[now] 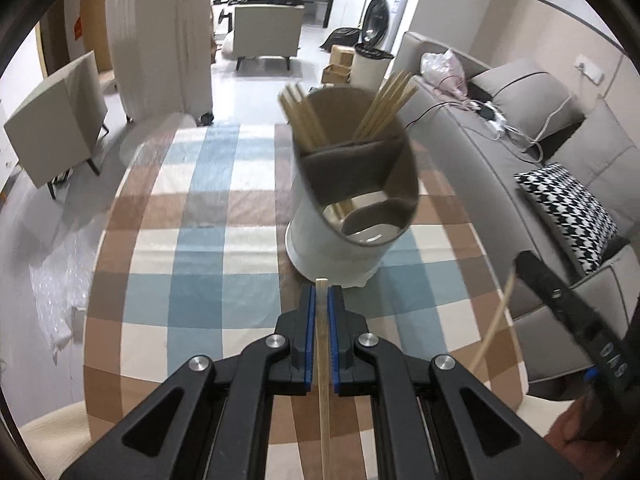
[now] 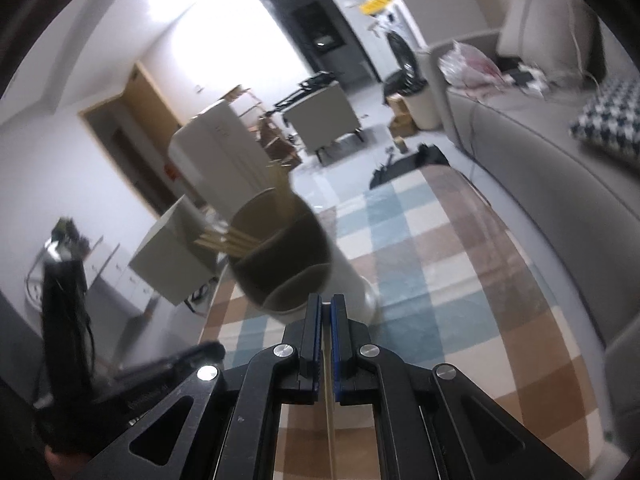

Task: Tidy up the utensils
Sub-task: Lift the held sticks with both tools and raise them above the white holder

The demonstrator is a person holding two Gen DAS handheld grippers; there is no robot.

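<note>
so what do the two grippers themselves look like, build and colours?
Both match. The left gripper and the right gripper are matte black, with angular linkage arms that have triangular cutouts and round silver pivot bolts. Each finger carries a ribbed blue pad on its inner face. Faint lettering is moulded on the other gripper's body where it shows; it is too blurred to read. No cables or sleeves are visible.

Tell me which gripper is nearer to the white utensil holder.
Right, I judge, though it is close. The right gripper has its fingertips at the utensil holder rim. The left gripper, gripping a chopstick, sits just short of the holder's base.
</note>
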